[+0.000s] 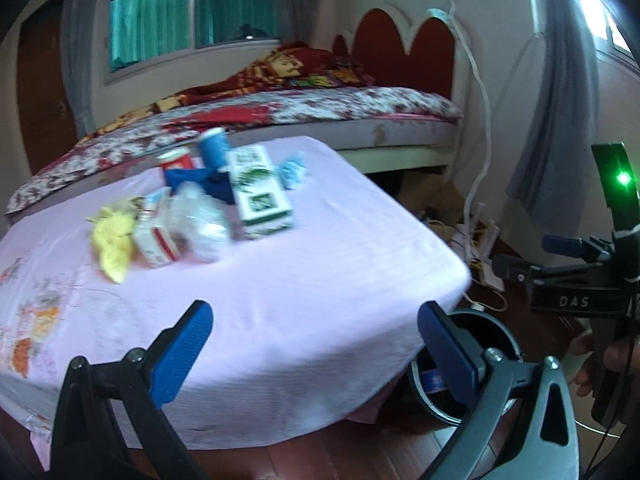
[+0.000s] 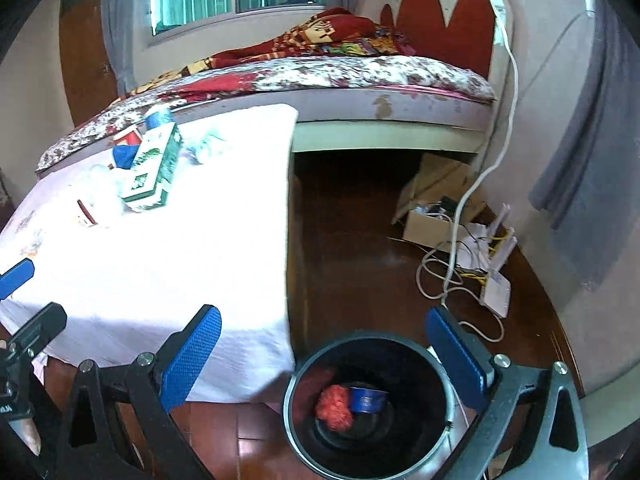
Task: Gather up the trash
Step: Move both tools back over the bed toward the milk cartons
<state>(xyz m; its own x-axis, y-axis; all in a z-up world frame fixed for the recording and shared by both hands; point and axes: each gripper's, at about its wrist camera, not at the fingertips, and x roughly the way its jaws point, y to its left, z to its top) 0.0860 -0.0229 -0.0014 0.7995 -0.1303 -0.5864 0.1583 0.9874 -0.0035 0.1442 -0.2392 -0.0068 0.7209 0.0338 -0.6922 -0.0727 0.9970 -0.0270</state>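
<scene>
Both spread and empty, left gripper (image 1: 316,344) over the near table (image 1: 320,280) edge, right gripper (image 2: 324,356) above the bin (image 2: 304,376); far-left trash pile (image 1: 192,208) tightly clustered, risking toppling the green box (image 1: 260,196) or scattering neighbours.

Pink tablecloth (image 1: 304,264), black bin (image 2: 304,432)

Worktop (image 1: 320,280): 1 green-white carton (image 1: 262,192), 1 red-white box (image 1: 156,240), 1 yellow wrapper (image 1: 114,240), 1 clear crumpled bag (image 1: 200,224), 2 cups: blue (image 1: 214,148), red (image 1: 176,160). 1 bin (image 2: 370,408) holding 2 items: red wad (image 2: 335,407), blue tub (image 2: 368,400). 2 claws in frame: left (image 1: 316,356), right (image 2: 324,360).
</scene>
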